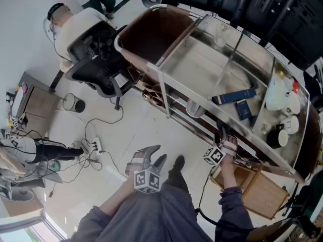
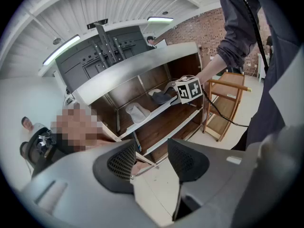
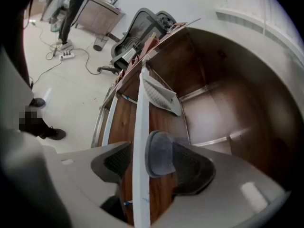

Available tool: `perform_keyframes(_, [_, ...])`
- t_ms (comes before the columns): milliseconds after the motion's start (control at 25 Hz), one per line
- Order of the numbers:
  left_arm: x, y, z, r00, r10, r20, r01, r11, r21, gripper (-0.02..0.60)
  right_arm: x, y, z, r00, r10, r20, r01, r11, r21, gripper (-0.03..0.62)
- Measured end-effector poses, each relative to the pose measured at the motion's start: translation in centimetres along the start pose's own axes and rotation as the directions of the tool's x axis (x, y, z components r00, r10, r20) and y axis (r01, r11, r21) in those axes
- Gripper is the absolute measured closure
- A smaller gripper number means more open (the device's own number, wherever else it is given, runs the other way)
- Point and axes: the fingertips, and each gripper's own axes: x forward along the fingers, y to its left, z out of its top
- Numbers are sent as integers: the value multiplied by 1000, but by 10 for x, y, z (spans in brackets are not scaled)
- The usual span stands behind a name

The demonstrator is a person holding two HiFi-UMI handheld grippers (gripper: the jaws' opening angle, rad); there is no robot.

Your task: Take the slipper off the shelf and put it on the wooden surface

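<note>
Right tongs (image 3: 142,163) reach into the shelf unit (image 1: 237,110), jaws spread apart and not yet clamped on anything. One jaw sits to each side of the white shelf board (image 3: 140,103), and the far jaw's pad touches the grey slipper (image 3: 159,153) lying at that board's front edge. You seem to straddle the edge to get at the slipper's toe. A white slipper (image 3: 161,95) lies farther along the same board. Left tongs (image 2: 149,158) hang well back from the shelf unit, jaws wide and holding nothing, out of the way. A wooden stand (image 1: 255,185) stands just beside the shelf unit, likely the surface meant for the slipper.
</note>
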Motion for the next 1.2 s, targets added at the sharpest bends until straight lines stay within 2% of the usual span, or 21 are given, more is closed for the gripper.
perform_keyframes(80, [12,-4,12,1000,-23,-6,23,1000,-10,354,10,-2,-33,999,-32,-43,29,998,-64,307])
perform_keyframes(160, [21,-4,19,999,-33,-14,33,999,-19,359,19,-5,-53,997,-35,-63,29,996,-88,295])
perform_keyframes(240, [28,-1,21,999,-25,-27,25,999,-33,360,27,-7,-57,998,-14,-59,9,996,-90,275])
perform_keyframes(400, [37,-3,20,999,-12,-52,9,997,-72,364,35,1,-64,997,20,-76,-28,994,-108,278])
perform_keyframes(440, [38,-7,20,998,-15,-53,11,997,-77,365,35,2,-66,997,8,-72,-16,994,-110,331])
perform_keyframes(640, [28,-28,19,999,-19,-45,15,996,-84,367,20,6,-69,998,-48,-35,44,993,-107,387])
perform_keyframes(720, [17,-34,13,999,-7,-38,4,996,-89,367,4,3,-68,996,-83,-13,81,991,-106,470])
perform_keyframes(760, [10,-37,8,999,-1,-36,-2,995,-98,368,-4,4,-67,995,-97,-3,97,990,-107,482])
perform_keyframes(960, [-38,-54,-27,999,32,-20,-34,990,-136,370,-73,5,-49,986,-163,39,166,982,-90,511])
perform_keyframes(1080, [-63,-78,-40,999,51,-8,-51,990,-130,371,-119,12,-45,980,-186,68,190,980,-54,519])
perform_keyframes(1200, [-85,-108,-40,997,53,55,-47,992,-114,373,-179,22,-57,970,-235,63,237,971,-38,519])
